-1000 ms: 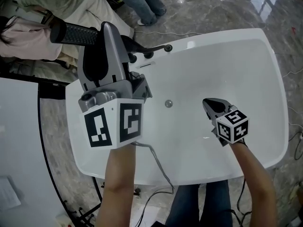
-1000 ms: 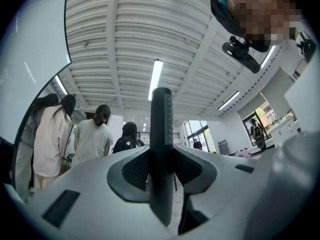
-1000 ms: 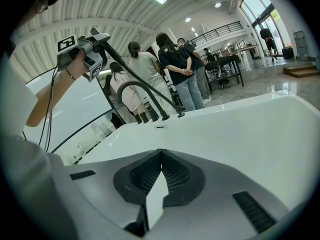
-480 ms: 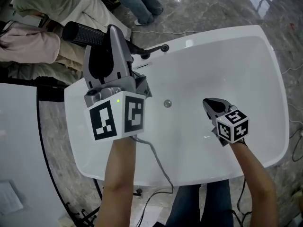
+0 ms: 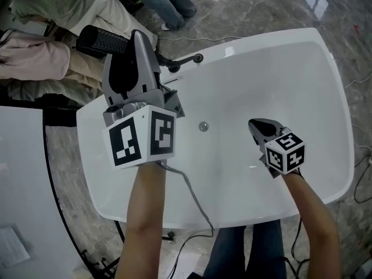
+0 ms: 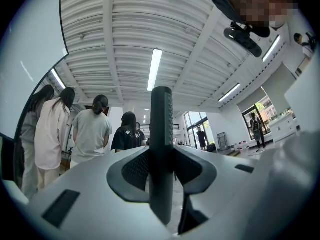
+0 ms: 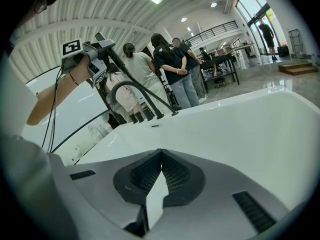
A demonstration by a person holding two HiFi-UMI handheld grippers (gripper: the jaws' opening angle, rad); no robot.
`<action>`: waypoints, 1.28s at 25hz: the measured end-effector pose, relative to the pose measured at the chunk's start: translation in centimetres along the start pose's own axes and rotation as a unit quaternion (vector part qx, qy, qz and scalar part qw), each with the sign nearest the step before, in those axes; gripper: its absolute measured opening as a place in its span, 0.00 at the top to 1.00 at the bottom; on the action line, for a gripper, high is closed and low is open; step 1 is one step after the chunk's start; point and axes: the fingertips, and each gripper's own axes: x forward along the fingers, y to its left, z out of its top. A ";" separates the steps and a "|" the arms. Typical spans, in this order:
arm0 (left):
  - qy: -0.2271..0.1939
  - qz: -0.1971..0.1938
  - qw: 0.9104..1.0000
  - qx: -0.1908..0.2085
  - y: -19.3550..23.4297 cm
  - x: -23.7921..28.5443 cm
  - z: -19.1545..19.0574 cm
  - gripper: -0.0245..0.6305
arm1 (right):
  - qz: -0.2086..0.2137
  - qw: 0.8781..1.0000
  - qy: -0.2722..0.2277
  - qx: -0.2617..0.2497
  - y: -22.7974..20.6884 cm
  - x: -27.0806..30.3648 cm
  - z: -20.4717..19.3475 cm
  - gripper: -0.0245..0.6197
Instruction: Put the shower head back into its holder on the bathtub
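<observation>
My left gripper [image 5: 129,45] is shut on the black shower head [image 5: 102,39], held above the far left rim of the white bathtub [image 5: 279,57]. In the left gripper view the shower head [image 6: 161,119] stands as a dark bar clamped between the jaws of the left gripper [image 6: 161,156]. The right gripper view shows its black hose [image 7: 131,86] looping down to the black fittings [image 7: 142,116] on the tub rim. Those fittings [image 5: 174,67] lie just right of the left gripper. My right gripper [image 5: 256,124] hangs shut and empty over the tub's inside; its jaws [image 7: 160,156] meet at the tips.
Several people stand beyond the tub's far rim [image 5: 70,16]. A round drain [image 5: 203,125] sits in the tub floor. A grey cable [image 5: 195,199] trails from my left hand over the near rim. A white surface [image 5: 23,173] lies at the left, and marble floor surrounds the tub.
My left gripper has sunk a little with the shower head and shifted toward the tub's far rim. The right gripper has stayed where it was.
</observation>
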 end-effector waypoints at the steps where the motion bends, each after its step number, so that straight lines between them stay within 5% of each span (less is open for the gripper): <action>1: 0.001 0.000 1.000 0.000 0.0 0.1 -0.2 0.77 | 0.000 1.000 0.001 0.000 0.0 0.0 0.0 0.95; 32: 0.033 -0.007 0.999 0.006 0.1 1.4 -4.9 0.77 | -0.007 1.000 0.009 0.006 -1.1 0.3 -0.9 0.95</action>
